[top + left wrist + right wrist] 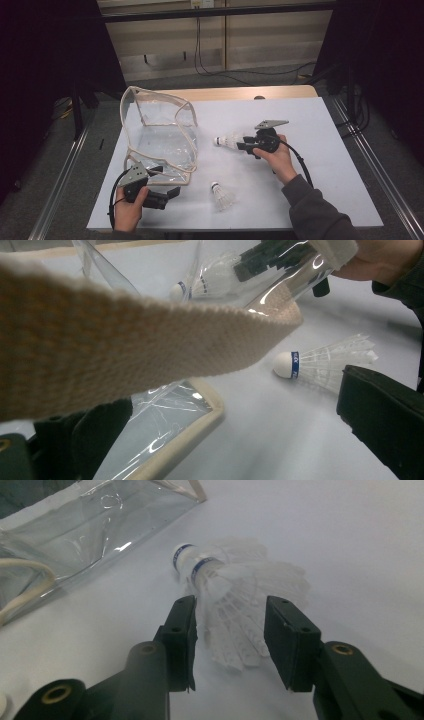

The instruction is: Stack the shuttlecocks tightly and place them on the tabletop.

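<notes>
A white shuttlecock (227, 141) with a blue-banded cork lies on the white board (320, 125), cork pointing left. My right gripper (242, 145) is at its feather end. In the right gripper view the feathers (235, 610) sit between the jaws of the right gripper (230, 617), which stand apart beside them; the shuttlecock looks blurred and doubled. A second shuttlecock (221, 196) (320, 362) lies near the front. The clear bag (160, 135) with beige trim stands open at the left. My left gripper (165, 181) (230, 400) is open at the bag's near corner, with the beige strap (125, 345) draped across close to its camera.
The board covers a wooden table (240, 92). Metal rails (65, 170) run along both sides and cables (210, 65) hang at the back wall. Bare board lies to the right of and behind my right hand.
</notes>
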